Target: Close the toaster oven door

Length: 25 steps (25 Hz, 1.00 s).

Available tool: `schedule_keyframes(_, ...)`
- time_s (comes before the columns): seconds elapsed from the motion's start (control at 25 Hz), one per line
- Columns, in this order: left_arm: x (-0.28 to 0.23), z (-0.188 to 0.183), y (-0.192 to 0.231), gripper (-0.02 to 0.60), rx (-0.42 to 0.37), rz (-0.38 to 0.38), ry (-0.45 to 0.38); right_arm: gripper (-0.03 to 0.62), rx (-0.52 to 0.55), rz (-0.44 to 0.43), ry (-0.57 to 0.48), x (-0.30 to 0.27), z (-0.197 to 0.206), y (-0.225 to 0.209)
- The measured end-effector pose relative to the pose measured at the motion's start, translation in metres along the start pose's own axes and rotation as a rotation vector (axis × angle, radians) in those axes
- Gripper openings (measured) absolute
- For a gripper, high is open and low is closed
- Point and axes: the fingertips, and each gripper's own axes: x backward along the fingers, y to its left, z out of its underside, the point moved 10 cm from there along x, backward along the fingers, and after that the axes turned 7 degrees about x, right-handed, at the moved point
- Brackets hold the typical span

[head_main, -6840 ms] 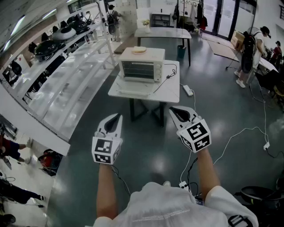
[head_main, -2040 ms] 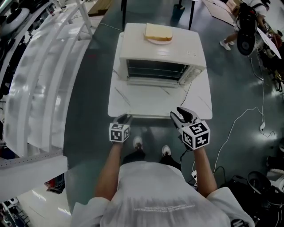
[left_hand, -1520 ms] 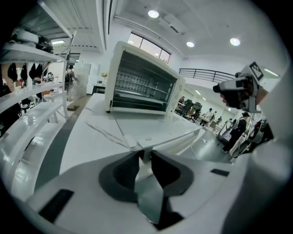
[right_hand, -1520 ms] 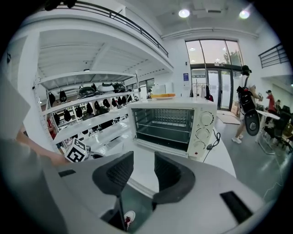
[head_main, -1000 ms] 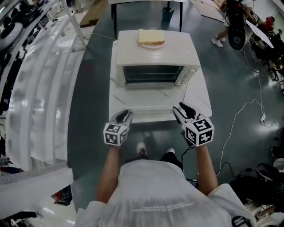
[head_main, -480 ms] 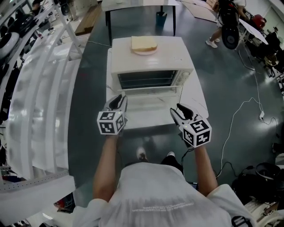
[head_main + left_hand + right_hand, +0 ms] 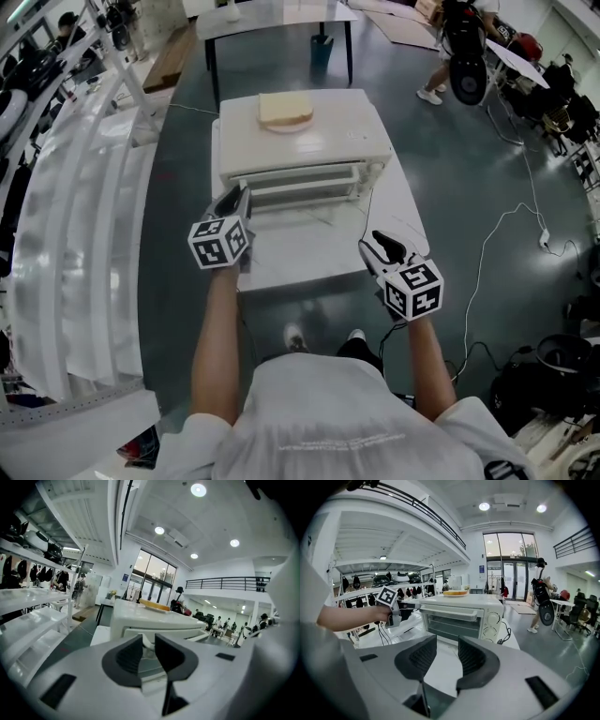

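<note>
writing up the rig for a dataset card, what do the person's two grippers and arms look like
Both the left gripper and right gripper are pale grey-white shells with two curved jaws faced in dark grey ribbed pads. Each carries a cube of black-and-white square markers. Dark cables hang under the left one. The person wears a white short-sleeved T-shirt; forearms are bare.

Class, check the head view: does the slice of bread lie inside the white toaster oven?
No, the pale slice of bread sits on top of the white toaster oven, not inside it.
</note>
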Motion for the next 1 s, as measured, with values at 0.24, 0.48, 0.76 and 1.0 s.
schedule_keyframes(0.24,-0.006,-0.005,0.002,0.087,-0.002,-0.006,-0.005,0.152,-0.015,0.016,-0.008,0.003,-0.002,-0.006)
schedule_keyframes(0.48,-0.005,-0.008,-0.002,0.087,-0.078,-0.028,0.015,0.152,0.009,0.033,-0.029,0.002,-0.014,-0.01)
schedule_keyframes(0.76,0.018,-0.02,-0.013,0.085,-0.162,-0.029,0.004,0.126,0.05,0.118,-0.104,0.007,-0.049,-0.027)
schedule_keyframes(1.0,0.051,-0.043,-0.026,0.062,-0.282,0.009,-0.063,0.085,0.087,0.151,-0.174,0.013,-0.08,-0.031)
